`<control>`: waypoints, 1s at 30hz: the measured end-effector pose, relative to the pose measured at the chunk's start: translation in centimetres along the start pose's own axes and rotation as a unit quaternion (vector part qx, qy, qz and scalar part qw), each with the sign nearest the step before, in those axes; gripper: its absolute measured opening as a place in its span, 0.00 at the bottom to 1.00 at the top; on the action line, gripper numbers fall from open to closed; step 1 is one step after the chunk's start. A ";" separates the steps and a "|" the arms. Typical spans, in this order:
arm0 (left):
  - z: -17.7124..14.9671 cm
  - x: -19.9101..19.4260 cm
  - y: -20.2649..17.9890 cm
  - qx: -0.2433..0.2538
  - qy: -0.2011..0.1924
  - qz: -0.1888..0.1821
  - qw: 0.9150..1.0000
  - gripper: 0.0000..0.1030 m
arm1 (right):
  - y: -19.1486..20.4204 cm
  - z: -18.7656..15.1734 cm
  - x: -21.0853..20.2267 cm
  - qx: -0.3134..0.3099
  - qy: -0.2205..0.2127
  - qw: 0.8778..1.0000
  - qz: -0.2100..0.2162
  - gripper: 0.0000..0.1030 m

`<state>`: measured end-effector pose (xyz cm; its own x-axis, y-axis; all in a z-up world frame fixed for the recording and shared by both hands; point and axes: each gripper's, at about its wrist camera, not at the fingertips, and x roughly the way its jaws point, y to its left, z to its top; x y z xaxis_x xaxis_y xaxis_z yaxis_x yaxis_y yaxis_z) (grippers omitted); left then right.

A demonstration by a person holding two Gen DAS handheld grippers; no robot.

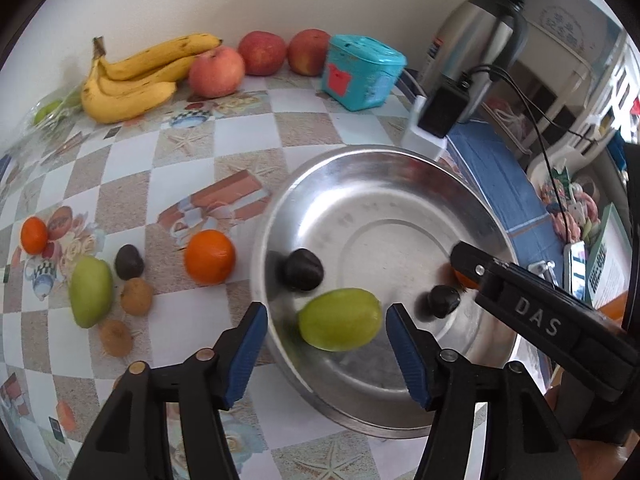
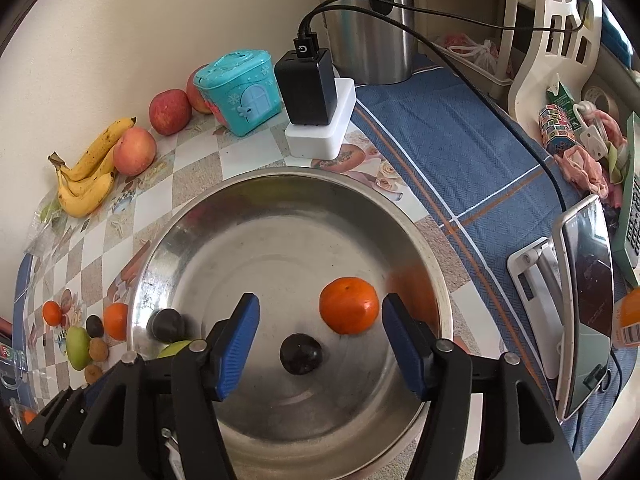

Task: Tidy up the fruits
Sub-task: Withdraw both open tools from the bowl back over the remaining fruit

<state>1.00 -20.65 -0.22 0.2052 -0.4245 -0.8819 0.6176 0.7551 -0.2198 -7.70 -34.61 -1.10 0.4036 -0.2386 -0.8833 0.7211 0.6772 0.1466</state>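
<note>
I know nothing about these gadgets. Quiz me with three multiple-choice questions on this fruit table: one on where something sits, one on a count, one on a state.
1. Where is the green mango nearest the left gripper?
A. Inside the metal bowl
B. Beside the bananas
C. On the blue cloth

2. How many apples stand along the wall?
A. One
B. Three
C. Five

3. How is the right gripper?
A. Clamped on the orange
B. Open, holding nothing
C. Clamped on the bowl's rim

Answers: 1 A, it lies on the bowl's floor. 2 B, three red apples line the wall. 3 B, its pads stand apart, clear of the orange.
</note>
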 end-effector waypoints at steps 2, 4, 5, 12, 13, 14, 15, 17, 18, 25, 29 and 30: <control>0.2 -0.2 1.0 -0.017 -0.002 0.010 1.000 0.66 | -0.1 0.0 0.0 0.002 0.004 1.000 -0.002 0.63; 0.4 -0.5 2.1 -0.036 -0.006 0.019 0.999 0.68 | -0.1 -0.1 0.1 0.001 0.007 1.000 -0.003 0.64; 0.5 -0.7 2.7 -0.047 -0.008 0.027 0.998 0.71 | -0.1 -0.2 0.1 0.000 0.009 1.000 -0.004 0.64; 0.8 -2.3 7.4 -0.118 -0.027 0.110 0.987 0.97 | 0.5 -0.4 -0.2 -0.012 0.010 1.000 0.000 0.78; 0.8 -2.5 8.0 -0.126 -0.031 0.119 0.984 0.99 | 0.7 -0.4 -0.3 -0.013 0.010 1.000 0.004 0.78; 0.8 -2.9 8.8 -0.136 -0.037 0.128 0.982 1.00 | 0.9 -0.4 -0.4 -0.015 0.009 1.000 0.008 0.78; 0.8 -3.2 9.4 -0.144 -0.040 0.136 0.979 1.00 | 1.1 -0.4 -0.6 -0.017 0.008 1.000 0.011 0.78; 0.7 -3.7 10.5 -0.160 -0.045 0.144 0.976 1.00 | 1.6 -0.5 -0.9 -0.025 0.003 1.000 0.014 0.79; 0.7 -3.9 11.0 -0.166 -0.046 0.146 0.974 1.00 | 1.9 -0.5 -1.1 -0.029 0.001 0.999 0.015 0.81; 0.3 -5.1 13.8 -0.200 -0.051 0.161 0.965 1.00 | 3.5 -0.7 -2.0 -0.053 -0.008 0.998 0.028 0.88; 0.0 -5.7 15.3 -0.213 -0.051 0.170 0.961 1.00 | 4.6 -1.2 -2.4 -0.067 -0.009 0.997 0.030 0.88; 0.0 -5.8 15.6 -0.216 -0.051 0.172 0.960 1.00 | 4.8 -1.3 -2.5 -0.068 -0.008 0.997 0.033 0.88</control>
<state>9.43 -6.38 1.44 0.4270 -0.1439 -0.8927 0.1331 0.9865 -0.0953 -5.98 -29.86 1.25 0.4575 -0.2009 -0.8662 0.6097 0.7800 0.1412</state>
